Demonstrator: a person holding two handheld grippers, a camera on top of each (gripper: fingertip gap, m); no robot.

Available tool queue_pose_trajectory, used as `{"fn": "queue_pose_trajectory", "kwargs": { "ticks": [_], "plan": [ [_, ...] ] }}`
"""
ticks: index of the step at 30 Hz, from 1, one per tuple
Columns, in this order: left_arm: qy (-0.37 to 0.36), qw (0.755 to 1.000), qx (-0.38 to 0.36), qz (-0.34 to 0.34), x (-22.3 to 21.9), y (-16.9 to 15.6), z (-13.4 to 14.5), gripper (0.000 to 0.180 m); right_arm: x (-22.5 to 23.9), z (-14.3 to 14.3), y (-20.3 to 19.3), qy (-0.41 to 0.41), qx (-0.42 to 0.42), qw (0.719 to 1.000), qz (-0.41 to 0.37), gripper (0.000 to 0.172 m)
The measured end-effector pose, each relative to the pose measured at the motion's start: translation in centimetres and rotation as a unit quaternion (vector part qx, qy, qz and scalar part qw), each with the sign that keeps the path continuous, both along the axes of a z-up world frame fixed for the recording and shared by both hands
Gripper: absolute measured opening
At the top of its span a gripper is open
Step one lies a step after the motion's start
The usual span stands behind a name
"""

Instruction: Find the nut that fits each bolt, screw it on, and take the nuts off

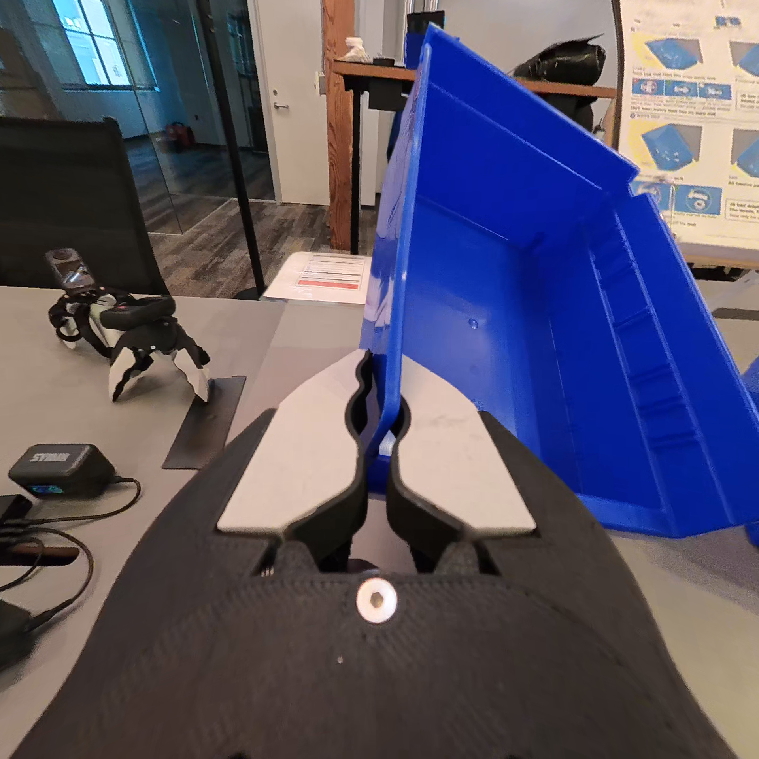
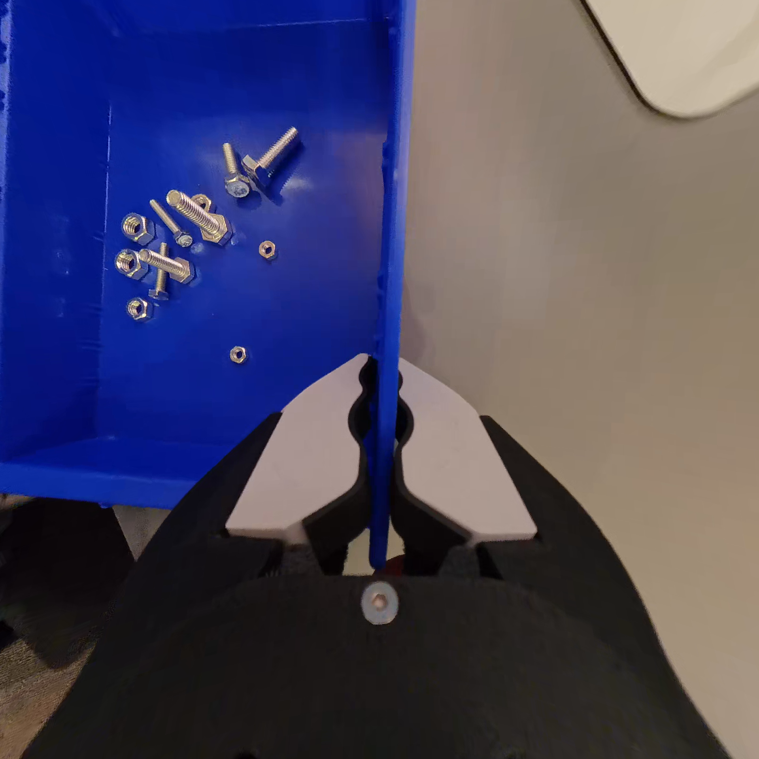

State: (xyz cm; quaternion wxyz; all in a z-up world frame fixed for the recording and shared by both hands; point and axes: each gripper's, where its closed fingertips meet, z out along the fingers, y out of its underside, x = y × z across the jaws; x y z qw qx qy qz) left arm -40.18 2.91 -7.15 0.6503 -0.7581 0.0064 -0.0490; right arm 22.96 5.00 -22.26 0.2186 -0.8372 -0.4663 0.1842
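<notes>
Straight ahead of the left gripper [image 1: 380,361], its two fingers are nearly shut on the thin wall of a blue bin [image 1: 493,287], one finger on each side of the wall. That bin is tilted steeply, its open top facing right of the tool, and looks bare inside. Far off to the left of the tool, a spare gripper [image 1: 160,369] rests fingers-down on the grey table [image 1: 61,390], near a black charger [image 1: 61,468].

Ahead of the right gripper [image 2: 384,365], the fingers likewise pinch a blue bin wall [image 2: 388,246], with grey table to the right of the tool. Up and to the left of the fingertips, on the bin floor, lie the loose bolts [image 2: 197,217] and nuts [image 2: 137,228] (whether this is the same bin as in the left view cannot be told).

I count six bolts of mixed sizes and about six nuts: three large, three small, one half hidden. No nut appears threaded onto a bolt, so matching seems not yet begun; every pairing, screwing and unscrewing is left.
</notes>
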Motion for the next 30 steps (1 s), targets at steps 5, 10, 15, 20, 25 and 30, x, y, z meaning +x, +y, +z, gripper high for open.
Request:
{"fn": "queue_pose_trajectory", "kwargs": {
  "ticks": [5,10,15,20,25,30],
  "plan": [
    [-0.007,1.000,0.008,0.011,-1.3,-1.1,0.6,0.005,-8.1,0.0,2.0,0.006,-0.009,1.000,0.007,0.006],
    [-0.017,0.999,0.029,0.019,-2.2,-2.0,1.0,0.005,-15.6,0.6,3.8,0.010,0.030,0.999,0.036,0.016],
    [-0.018,0.999,0.042,0.025,-2.8,-3.1,2.1,0.005,-17.7,7.3,2.0,0.058,0.185,0.965,0.179,0.052],
    [-0.032,0.997,0.065,0.038,-3.3,-3.7,3.0,0.005,-18.7,4.8,-5.6,-0.012,0.232,0.892,0.388,0.048],
    [-0.034,0.996,0.069,0.038,-3.1,-4.3,3.5,0.005,-20.8,-1.8,-7.9,-0.095,0.215,0.846,0.478,0.042],
    [-0.030,0.995,0.077,0.049,-3.8,-5.1,4.4,0.005,-24.3,-2.8,-8.5,-0.094,0.208,0.842,0.490,0.029]
  ]
}}
